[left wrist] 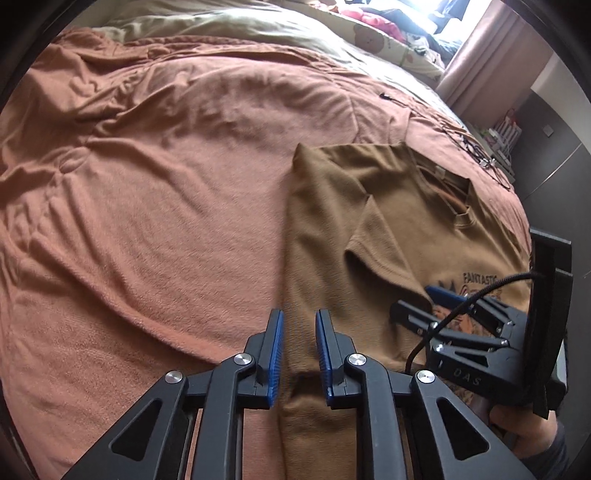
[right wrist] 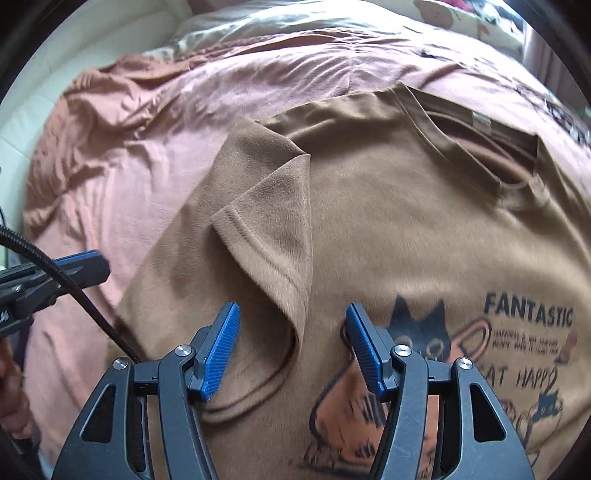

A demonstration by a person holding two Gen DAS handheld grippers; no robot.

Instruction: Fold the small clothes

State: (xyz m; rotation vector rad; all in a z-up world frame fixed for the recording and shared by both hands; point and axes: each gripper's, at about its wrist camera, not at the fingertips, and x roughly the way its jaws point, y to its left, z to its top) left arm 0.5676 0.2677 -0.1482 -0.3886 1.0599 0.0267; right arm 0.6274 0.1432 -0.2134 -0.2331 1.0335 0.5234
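Note:
A small brown T-shirt [left wrist: 373,240] with a cat print and the word FANTASTIC lies face up on an orange bedspread [left wrist: 166,206]. Its left sleeve is folded inward over the chest [right wrist: 273,221]. My left gripper [left wrist: 299,321] is open and empty, just above the shirt's left folded edge. My right gripper [right wrist: 291,325] is open and empty, hovering over the folded sleeve's lower hem and the print. The right gripper also shows in the left wrist view [left wrist: 436,306], over the print. The left gripper's fingertip [right wrist: 88,266] shows at the left of the right wrist view.
The orange bedspread [right wrist: 122,155] is wrinkled and extends far left of the shirt. A beige duvet [left wrist: 229,26] and a bear-print pillow [left wrist: 380,33] lie at the bed's head. A tangle of cords [left wrist: 476,147] lies near the bed's right edge.

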